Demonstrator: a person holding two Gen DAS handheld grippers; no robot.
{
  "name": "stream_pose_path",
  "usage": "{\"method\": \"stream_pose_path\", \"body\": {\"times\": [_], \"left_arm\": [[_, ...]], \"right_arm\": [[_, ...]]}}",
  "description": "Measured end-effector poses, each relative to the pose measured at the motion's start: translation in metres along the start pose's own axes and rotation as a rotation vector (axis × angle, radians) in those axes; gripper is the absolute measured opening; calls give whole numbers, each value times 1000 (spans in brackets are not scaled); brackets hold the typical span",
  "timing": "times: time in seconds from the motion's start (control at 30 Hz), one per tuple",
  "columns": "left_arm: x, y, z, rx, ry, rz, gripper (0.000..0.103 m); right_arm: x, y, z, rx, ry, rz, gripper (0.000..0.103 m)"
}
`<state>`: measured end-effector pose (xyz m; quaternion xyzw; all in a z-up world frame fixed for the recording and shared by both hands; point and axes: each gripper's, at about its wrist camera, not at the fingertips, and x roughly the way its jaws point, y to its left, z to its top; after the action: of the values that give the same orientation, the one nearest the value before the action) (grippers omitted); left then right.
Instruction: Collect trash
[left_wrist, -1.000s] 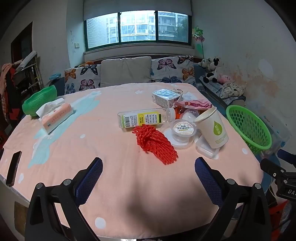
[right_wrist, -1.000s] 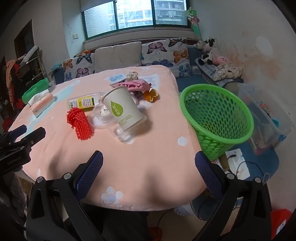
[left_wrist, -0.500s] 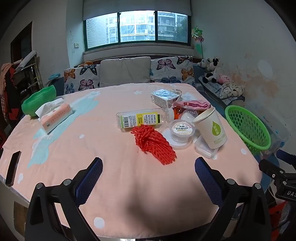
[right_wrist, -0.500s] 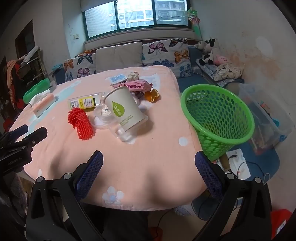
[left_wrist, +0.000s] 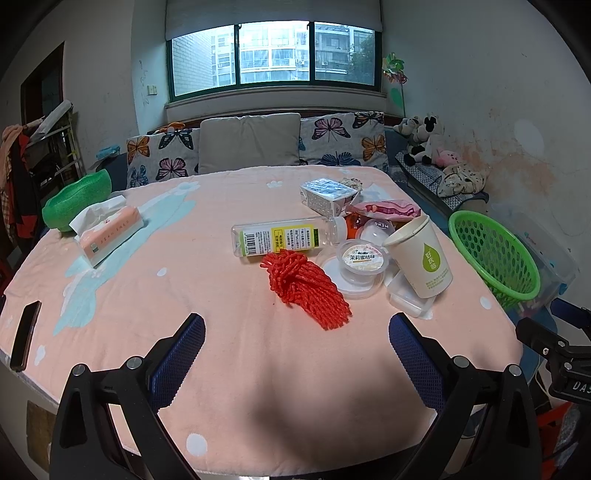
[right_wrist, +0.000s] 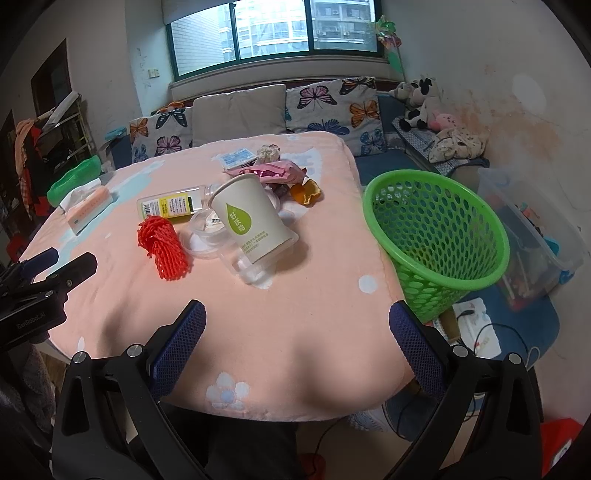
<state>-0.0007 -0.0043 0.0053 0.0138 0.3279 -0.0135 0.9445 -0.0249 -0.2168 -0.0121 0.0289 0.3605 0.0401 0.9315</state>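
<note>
Trash pile: litter lies clustered on the far right part of a pink-covered table (left_wrist: 229, 369).
Red net: a red foam mesh sleeve (left_wrist: 304, 288) lies nearest the left gripper, just in front of a clear plastic bottle (left_wrist: 282, 236) lying on its side.
Paper cup: a white paper cup (left_wrist: 421, 256) with a green drop logo leans on clear plastic containers (left_wrist: 408, 299); a small sealed jelly cup (left_wrist: 364, 260) sits just beside it on a clear lid.
Behind the cup: a pink wrapper (left_wrist: 386, 208), a small carton (left_wrist: 327, 195) and an orange scrap (right_wrist: 306, 192) lie close together.
Basket: a green mesh basket (right_wrist: 436, 236) stands off the table's right edge, tilted, apparently holding nothing.
Left gripper: the left gripper (left_wrist: 297, 352) hovers over the near edge of the table, blue-padded fingers (left_wrist: 181, 354) spread wide, gripping nothing.
Right gripper: the right gripper (right_wrist: 297, 341) hangs over the near right corner, jaws likewise wide apart and bare.
Table's left side: a tissue pack (left_wrist: 110, 227) rests apart from the trash, a green bowl (left_wrist: 75, 201) behind it, and a dark phone (left_wrist: 26, 341) at the edge.
Backdrop: butterfly cushions (left_wrist: 343, 138) line a bench beneath the window (left_wrist: 273, 55).
</note>
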Motion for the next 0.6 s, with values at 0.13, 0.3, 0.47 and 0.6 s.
{"method": "stream_pose_path", "body": {"times": [0.13,0.3,0.47,0.6], "left_arm": [[2,0,1,0,1,1,97],[3,1,1,-1,2,1,97],[4,1,1,1,1,2,97],[6,2,1,1,2,2,97]], "right_arm": [[0,1,1,-2,2,2,99],[0,1,3,-9,4,2,99],[2,1,5,-11,4,2,99],[3,1,7,-13,4,5,99]]}}
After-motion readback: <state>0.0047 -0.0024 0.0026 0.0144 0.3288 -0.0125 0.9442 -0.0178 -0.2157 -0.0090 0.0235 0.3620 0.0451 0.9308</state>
